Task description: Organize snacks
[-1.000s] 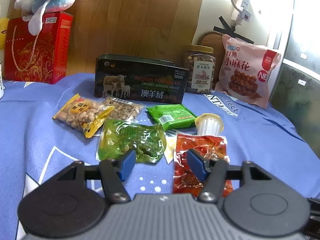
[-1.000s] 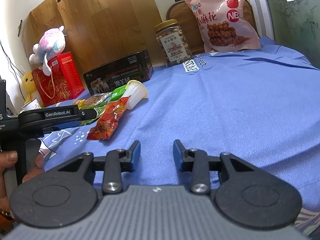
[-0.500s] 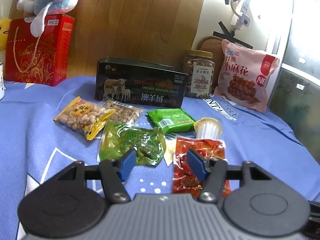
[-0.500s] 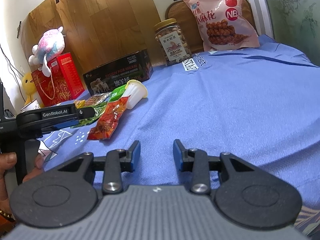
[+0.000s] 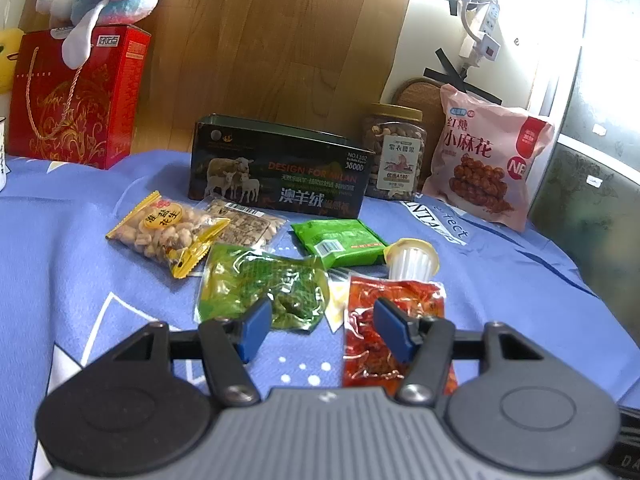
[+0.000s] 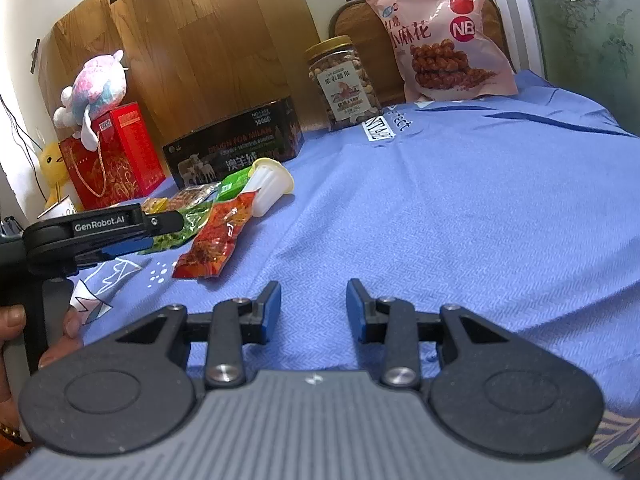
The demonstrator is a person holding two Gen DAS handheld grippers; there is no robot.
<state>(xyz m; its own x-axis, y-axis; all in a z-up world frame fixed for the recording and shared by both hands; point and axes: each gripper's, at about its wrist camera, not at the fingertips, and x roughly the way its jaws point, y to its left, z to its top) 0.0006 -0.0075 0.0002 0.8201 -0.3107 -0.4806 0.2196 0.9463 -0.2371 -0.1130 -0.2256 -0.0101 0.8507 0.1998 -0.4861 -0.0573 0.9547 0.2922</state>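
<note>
While both grippers' fingers (image 5: 256,330) stay apart w/ nothing clamped, crinkly red pouch (image 5: 394,334) lies flat.

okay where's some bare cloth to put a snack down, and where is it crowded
Bare blue cloth stretches from the jelly cup to the pink bag, ahead of the right gripper. Crowded: the packets between the dark tin and the left gripper.

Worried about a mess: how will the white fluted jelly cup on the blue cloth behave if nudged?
The white fluted jelly cup lies on its side, so it will probably roll in a curve, being tapered. It looks small and light, likely skidding easily. It touches the red snack pouch, which may shift too.
</note>
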